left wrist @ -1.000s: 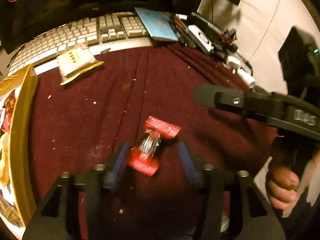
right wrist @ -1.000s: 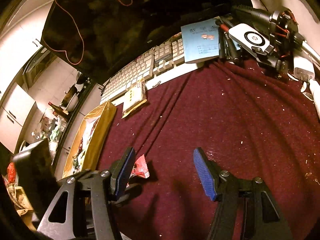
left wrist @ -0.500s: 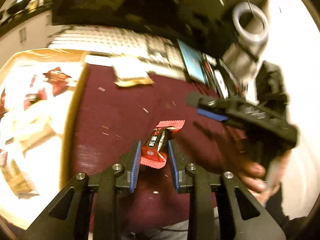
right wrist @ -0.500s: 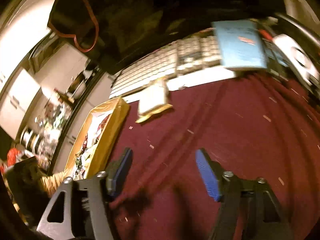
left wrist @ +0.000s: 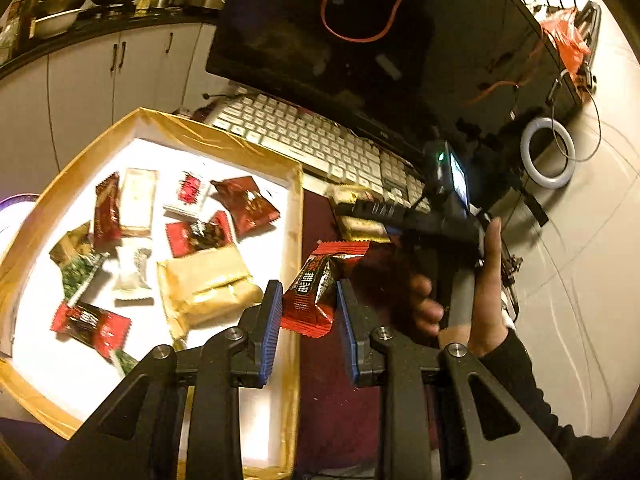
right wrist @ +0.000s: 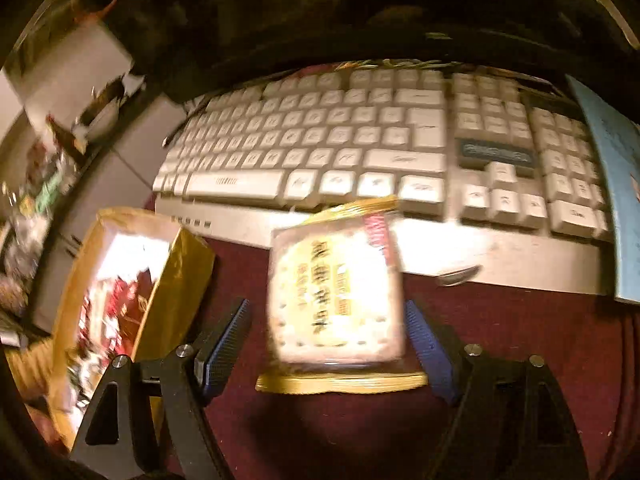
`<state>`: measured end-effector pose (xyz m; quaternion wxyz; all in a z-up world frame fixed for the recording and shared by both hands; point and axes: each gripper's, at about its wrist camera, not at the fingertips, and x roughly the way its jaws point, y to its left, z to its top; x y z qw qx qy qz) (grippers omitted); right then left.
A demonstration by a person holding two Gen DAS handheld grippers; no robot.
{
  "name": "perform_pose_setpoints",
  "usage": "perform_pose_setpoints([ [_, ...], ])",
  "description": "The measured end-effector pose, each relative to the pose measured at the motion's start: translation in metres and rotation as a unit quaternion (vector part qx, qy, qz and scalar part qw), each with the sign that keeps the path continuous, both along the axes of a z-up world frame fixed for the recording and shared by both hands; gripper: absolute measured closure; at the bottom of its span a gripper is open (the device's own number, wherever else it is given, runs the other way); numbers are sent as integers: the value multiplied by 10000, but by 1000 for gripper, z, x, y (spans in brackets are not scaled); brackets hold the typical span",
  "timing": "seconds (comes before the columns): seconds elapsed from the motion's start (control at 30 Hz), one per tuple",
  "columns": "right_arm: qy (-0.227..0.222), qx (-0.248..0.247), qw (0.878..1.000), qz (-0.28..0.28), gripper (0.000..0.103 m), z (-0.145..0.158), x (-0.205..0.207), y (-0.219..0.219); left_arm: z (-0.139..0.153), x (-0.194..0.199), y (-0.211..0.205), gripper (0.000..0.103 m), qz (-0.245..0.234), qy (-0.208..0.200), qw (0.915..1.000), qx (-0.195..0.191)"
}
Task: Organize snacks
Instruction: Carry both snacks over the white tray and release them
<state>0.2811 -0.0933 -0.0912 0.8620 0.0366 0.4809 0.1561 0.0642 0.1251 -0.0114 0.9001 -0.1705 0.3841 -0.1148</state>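
My left gripper (left wrist: 306,316) is shut on a red snack packet (left wrist: 316,288) and holds it in the air over the right edge of the gold-rimmed box (left wrist: 294,216), which holds several snack packets. My right gripper (right wrist: 328,340) is open, its blue pads on either side of a pale cracker packet with gold ends (right wrist: 336,300) that lies on the maroon cloth in front of the keyboard. The pads do not touch the packet. The box also shows at the left of the right wrist view (right wrist: 168,272). The right gripper and the hand holding it show in the left wrist view (left wrist: 376,210).
A white keyboard (right wrist: 360,148) lies behind the cracker packet, with a dark monitor (left wrist: 400,40) behind it. A blue booklet (right wrist: 616,184) lies on the keyboard's right end. A maroon cloth (right wrist: 500,320) covers the table. White cabinets (left wrist: 100,72) stand far left.
My left gripper closed on the red packet, lifted it and carried it left to the box. My right gripper moved forward to straddle the cracker packet.
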Motion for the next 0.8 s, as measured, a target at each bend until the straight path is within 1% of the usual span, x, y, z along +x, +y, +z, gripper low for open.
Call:
perform_pose_setpoints([
  [0.03, -89, -242, 9996, 62, 22, -2, -3, 7, 0, 1, 1, 79, 9, 3, 10000, 9],
  [0.07, -154, -413, 9990, 64, 24, -5, -4, 11, 1, 2, 1, 79, 49, 5, 10000, 0],
  [0.1, -233, -531, 9983, 56, 29, -5, -6, 14, 2, 2, 1, 79, 106, -5, 9999, -9],
  [0.13, -297, -692, 9971, 49, 32, -5, -8, 17, 2, 1, 0, 79, 149, -15, 9999, 6],
  [0.27, -194, -514, 9985, 49, 33, -4, -8, 11, 0, -1, 0, 79, 245, 3, 9997, 63],
  [0.3, -131, -413, 9991, 25, 33, -3, -10, 5, -1, 0, 1, 79, 267, 59, 9996, 41],
  [0.33, -93, -187, 9998, 14, 33, 2, -14, -2, -1, -1, 2, 79, 295, 79, 9995, 18],
  [0.43, -156, 422, 9990, 45, 33, 20, -37, -18, 2, -5, 9, 79, 419, 33, 9991, 38],
  [0.47, -205, 713, 9972, 82, 33, 29, -49, -23, 3, -7, 12, 79, 486, 3, 9988, 34],
  [0.53, -311, 1146, 9927, 224, 33, 46, -68, -27, 5, -7, 20, 79, 582, -1, 9983, 11],
  [0.57, -381, 1285, 9904, 326, 33, 54, -76, -26, 7, -6, 25, 79, 652, -16, 9979, -11],
  [0.67, -587, 1554, 9832, 757, 33, 76, -94, -10, 10, 4, 38, 79, 858, 10, 9963, -2],
  [0.73, -644, 1580, 9797, 1054, 33, 87, -95, 11, 12, 14, 48, 79, 995, 70, 9950, -16],
  [0.8, -674, 1495, 9776, 1316, 33, 91, -92, 37, 13, 27, 57, 79, 1092, 103, 9939, 68],
])
